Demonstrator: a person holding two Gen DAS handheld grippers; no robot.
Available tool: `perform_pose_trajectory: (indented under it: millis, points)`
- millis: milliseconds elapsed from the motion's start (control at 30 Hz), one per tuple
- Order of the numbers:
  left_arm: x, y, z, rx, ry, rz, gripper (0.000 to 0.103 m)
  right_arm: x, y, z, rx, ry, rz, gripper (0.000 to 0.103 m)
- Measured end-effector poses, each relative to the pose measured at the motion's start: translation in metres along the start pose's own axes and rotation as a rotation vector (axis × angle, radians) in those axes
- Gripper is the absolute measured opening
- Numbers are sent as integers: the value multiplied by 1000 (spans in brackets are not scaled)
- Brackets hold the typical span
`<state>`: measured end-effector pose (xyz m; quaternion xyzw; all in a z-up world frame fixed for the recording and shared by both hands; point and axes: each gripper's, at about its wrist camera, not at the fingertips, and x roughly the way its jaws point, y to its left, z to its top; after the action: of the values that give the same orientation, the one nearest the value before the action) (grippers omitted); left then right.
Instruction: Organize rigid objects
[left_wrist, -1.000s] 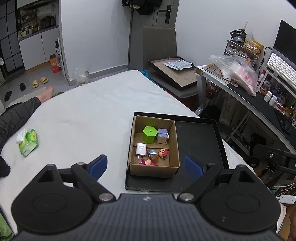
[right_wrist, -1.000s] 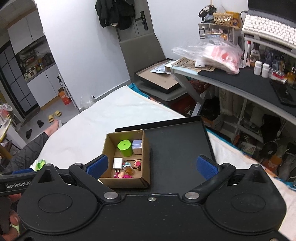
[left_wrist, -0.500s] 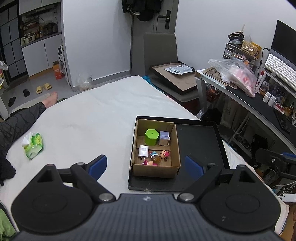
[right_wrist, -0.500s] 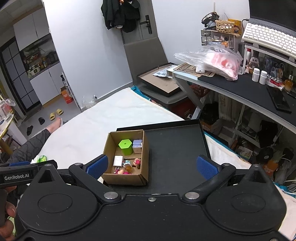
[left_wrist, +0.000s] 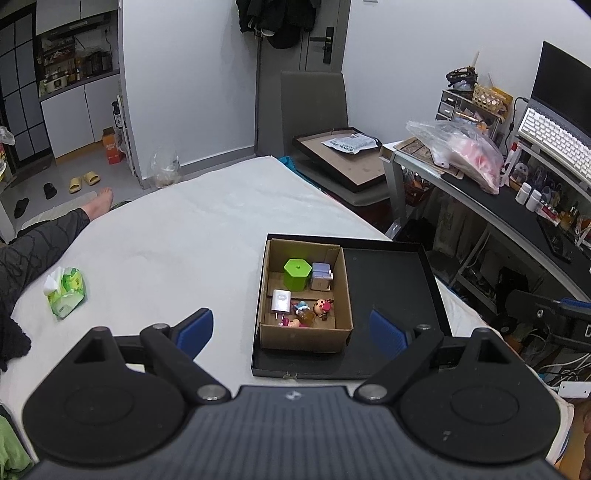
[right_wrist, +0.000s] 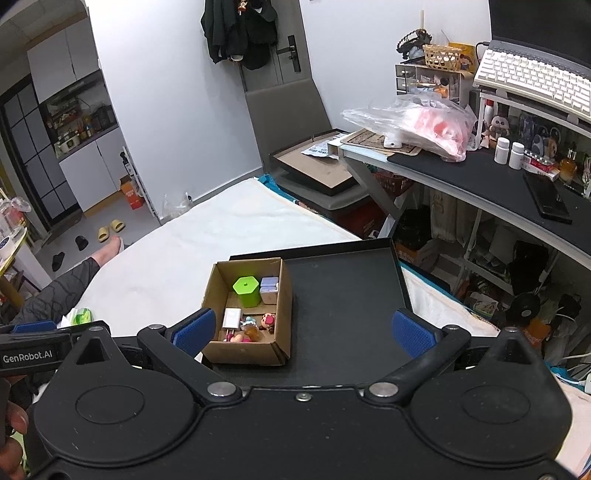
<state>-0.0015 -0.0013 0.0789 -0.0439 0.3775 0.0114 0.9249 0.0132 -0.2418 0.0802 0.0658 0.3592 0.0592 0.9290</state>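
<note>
The box (left_wrist: 304, 295) sits in the tray's (left_wrist: 391, 280) left half, near its front edge. Left gripper (left_wrist: 291, 330) and right gripper (right_wrist: 301, 330) both stand apart, empty. The box lies ahead, long axis pointing away; neither is clearly nearer.

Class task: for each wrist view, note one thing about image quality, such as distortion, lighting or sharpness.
Left wrist view: fisheye bends the desk into a curve; the cardboard box is sharp. Right wrist view: even indoor light with soft shadows; the black tray shows no glare.
</note>
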Motion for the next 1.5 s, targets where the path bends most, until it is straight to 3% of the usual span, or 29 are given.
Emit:
perform_pose_trajectory:
  millis: [1500]
  points:
    - [3,4,-3,36,27,7,91,1,8,-3,-34,20,-5,103]
